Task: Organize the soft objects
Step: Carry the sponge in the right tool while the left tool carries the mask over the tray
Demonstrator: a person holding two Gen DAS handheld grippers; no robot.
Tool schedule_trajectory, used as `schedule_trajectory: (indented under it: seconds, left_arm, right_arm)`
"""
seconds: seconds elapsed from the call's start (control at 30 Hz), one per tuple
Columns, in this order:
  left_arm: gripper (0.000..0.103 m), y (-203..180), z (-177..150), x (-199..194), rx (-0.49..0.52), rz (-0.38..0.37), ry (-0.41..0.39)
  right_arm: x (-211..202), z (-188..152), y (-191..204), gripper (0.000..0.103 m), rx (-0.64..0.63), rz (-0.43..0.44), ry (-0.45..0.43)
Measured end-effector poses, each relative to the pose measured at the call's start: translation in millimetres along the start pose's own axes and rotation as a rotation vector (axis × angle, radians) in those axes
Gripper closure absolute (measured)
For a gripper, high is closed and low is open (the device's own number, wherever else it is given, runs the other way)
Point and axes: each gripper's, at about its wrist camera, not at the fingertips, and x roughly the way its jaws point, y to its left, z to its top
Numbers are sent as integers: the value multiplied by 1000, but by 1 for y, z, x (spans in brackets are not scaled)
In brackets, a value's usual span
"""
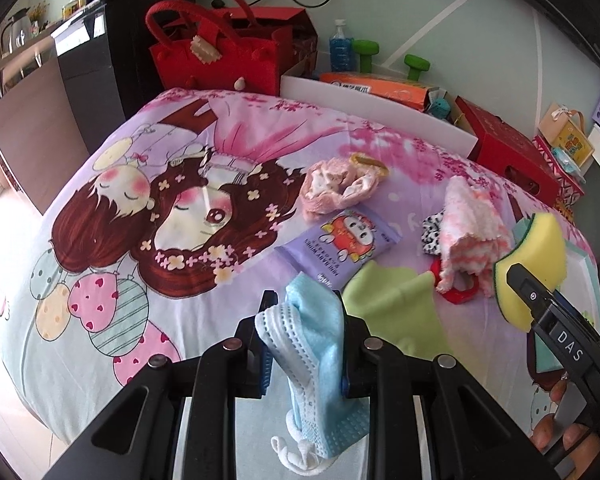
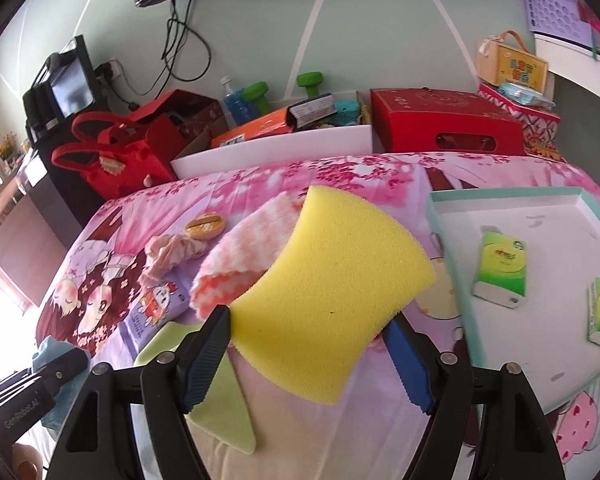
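My left gripper [image 1: 305, 304] is shut on a light blue face mask [image 1: 318, 364], which hangs between the fingers above the bed. My right gripper [image 2: 312, 320] is shut on a yellow sponge [image 2: 332, 292] with a green backing, held above the bed; the sponge also shows in the left wrist view [image 1: 534, 268]. On the cartoon bedsheet [image 1: 148, 208] lie a pink-white fluffy cloth [image 1: 470, 232], a crumpled pink cloth [image 1: 332, 192], a green cloth [image 1: 396, 308] and a purple wipes pack [image 1: 340, 244]. A white tray [image 2: 452, 220] with a teal rim lies at right, holding two green tissue packs [image 2: 500, 268].
A red felt bag [image 1: 216, 56], red boxes [image 2: 444, 124], an orange box [image 1: 376, 86], green dumbbells [image 1: 416, 65] and a blue bottle [image 1: 342, 50] stand behind the bed by the wall. A red ring [image 1: 458, 294] and a black-white spotted item [image 1: 432, 236] lie beside the fluffy cloth.
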Motion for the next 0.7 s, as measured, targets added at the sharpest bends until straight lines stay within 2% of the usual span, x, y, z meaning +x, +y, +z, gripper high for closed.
schedule_trajectory:
  seconds: [0.4, 0.7]
  left_arm:
    - [78, -46, 6, -19, 93, -22, -55]
    - [78, -114, 12, -20, 224, -86, -50]
  right_arm:
    - [-18, 7, -48, 24, 69, -79, -41]
    - [-30, 10, -100, 24, 114, -204, -59]
